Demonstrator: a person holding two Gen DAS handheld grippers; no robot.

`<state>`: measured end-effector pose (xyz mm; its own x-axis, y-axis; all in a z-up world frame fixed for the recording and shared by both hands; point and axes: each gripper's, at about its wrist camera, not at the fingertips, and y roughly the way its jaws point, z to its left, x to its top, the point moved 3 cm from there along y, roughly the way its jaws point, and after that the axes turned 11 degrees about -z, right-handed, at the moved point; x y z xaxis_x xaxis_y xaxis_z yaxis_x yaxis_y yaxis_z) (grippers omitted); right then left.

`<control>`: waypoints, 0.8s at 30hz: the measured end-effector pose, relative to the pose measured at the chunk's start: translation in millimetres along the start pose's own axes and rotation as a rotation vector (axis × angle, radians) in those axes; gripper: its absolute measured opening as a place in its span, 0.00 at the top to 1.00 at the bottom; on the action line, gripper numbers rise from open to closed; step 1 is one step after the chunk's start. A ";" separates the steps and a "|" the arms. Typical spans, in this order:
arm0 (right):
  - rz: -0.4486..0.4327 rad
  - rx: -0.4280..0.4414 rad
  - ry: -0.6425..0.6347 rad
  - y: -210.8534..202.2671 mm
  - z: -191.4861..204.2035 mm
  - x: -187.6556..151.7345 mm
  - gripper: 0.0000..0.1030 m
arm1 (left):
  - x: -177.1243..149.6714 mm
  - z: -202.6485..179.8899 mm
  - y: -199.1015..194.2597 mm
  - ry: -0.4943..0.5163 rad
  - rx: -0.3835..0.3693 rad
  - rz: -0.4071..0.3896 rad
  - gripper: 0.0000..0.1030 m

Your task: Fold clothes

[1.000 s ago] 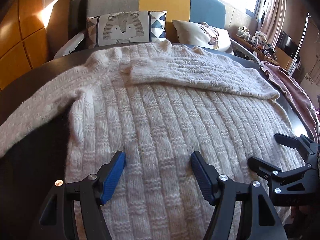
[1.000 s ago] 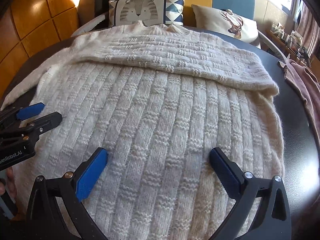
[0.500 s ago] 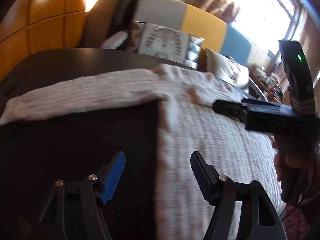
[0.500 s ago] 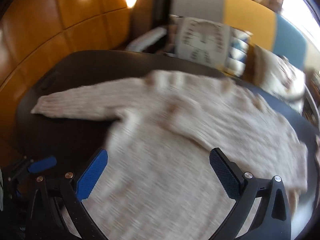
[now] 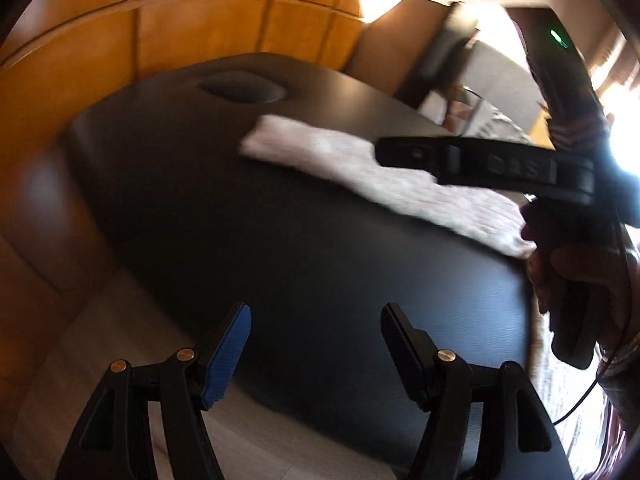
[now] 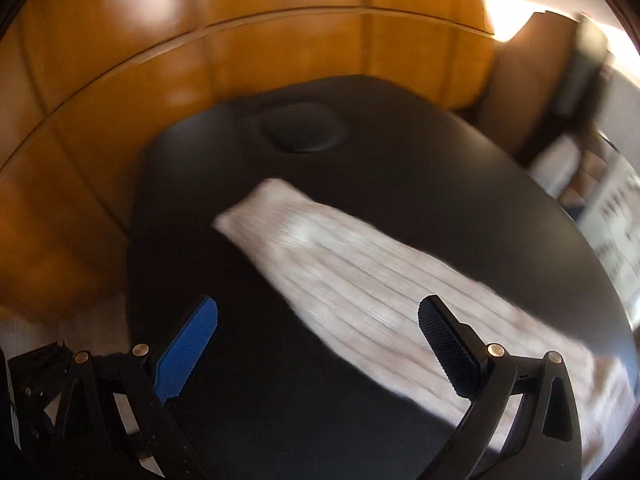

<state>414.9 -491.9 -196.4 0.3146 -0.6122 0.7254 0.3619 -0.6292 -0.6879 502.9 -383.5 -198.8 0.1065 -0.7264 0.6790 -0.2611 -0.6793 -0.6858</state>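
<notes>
One cream knitted sweater sleeve (image 6: 344, 280) lies flat on the black table (image 6: 400, 152), its long axis running from the cuff at far left down to the right. It passes between the right gripper (image 6: 318, 344)'s wide, empty jaws; the left gripper (image 5: 316, 344), also spread and empty, hangs over bare tabletop. Orange wood panelling (image 6: 200, 40) stands behind.

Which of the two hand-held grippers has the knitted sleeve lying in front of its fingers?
The right hand-held gripper: the cream knitted sweater sleeve runs between its open fingers. The left hand-held gripper faces only bare black round table.
</notes>
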 end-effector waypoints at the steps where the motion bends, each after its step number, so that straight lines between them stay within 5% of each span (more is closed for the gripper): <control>1: 0.009 0.009 -0.025 9.7 9.9 3.8 0.01 | -0.4 7.2 1.1 -0.009 0.010 0.004 0.33; 7: 0.068 0.018 -0.155 60.5 46.9 17.8 0.01 | -2.6 43.5 7.6 -0.081 0.053 0.024 0.33; 13: 0.141 0.037 -0.119 101.8 47.7 22.8 0.12 | -4.3 61.9 10.5 -0.119 0.082 0.029 0.33; 24: 0.166 0.028 -0.088 118.4 45.1 27.2 0.15 | -5.0 65.4 20.2 -0.135 0.091 0.058 0.33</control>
<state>505.8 -561.4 -257.1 0.4470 -0.6614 0.6023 0.3222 -0.5090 -0.7982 559.8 -400.4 -233.2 0.2234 -0.7680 0.6002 -0.1828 -0.6379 -0.7481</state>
